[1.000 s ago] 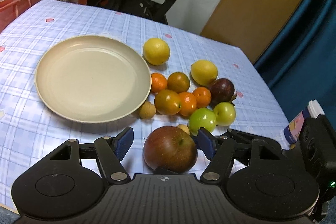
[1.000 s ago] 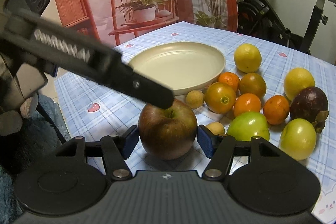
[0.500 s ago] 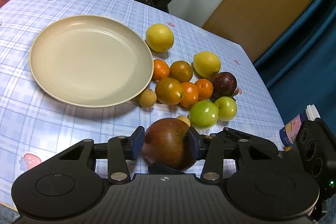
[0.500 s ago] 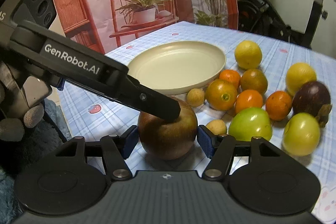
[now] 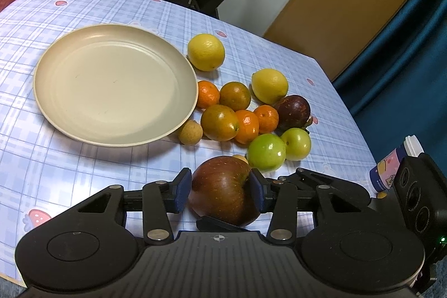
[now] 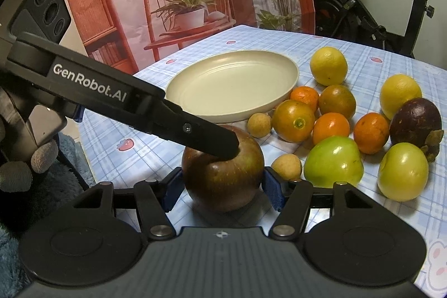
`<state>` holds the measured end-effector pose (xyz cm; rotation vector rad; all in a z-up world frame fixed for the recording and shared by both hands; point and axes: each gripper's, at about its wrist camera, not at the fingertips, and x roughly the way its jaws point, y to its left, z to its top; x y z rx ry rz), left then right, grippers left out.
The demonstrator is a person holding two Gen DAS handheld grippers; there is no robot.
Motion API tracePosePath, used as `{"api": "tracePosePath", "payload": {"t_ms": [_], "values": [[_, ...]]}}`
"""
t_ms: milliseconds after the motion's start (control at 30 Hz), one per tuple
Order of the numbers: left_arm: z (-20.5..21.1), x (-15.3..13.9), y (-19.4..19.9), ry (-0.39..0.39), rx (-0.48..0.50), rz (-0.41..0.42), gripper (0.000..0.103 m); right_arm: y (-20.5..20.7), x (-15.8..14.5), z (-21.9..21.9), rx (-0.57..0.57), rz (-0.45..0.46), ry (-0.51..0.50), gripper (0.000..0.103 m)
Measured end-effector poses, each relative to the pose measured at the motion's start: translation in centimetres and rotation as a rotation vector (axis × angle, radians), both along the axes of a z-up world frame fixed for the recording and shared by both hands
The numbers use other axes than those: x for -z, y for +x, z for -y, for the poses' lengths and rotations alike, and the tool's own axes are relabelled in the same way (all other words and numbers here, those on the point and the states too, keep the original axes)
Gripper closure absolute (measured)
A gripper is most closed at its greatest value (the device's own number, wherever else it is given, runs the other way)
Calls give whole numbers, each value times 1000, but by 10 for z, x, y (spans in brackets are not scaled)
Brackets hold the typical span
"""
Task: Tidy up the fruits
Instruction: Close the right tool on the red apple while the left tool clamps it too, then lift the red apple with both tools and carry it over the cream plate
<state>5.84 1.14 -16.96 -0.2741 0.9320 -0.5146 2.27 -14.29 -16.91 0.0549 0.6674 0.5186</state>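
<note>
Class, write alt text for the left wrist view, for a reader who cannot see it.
The left gripper has its blue fingers pressed on both sides of a dark red apple on a blue checked tablecloth. Beyond it sits an empty cream plate, with lemons, small oranges, two green fruits and a mangosteen clustered to its right.
</note>
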Motion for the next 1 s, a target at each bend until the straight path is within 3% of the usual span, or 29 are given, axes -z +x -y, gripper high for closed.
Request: {"api": "tracePosePath", "payload": {"t_ms": [433,733,1000], "values": [[-2,-10,-1,-28,4,57,56,1,-11,-1,13,18,-24,40],[-4,-43,9,-37,-22,158,56,19,-43,-2,27,40,-31,40],[-17,-62,32,-59,-58,198,56,46,-70,-10,18,68,-43,40]]}}
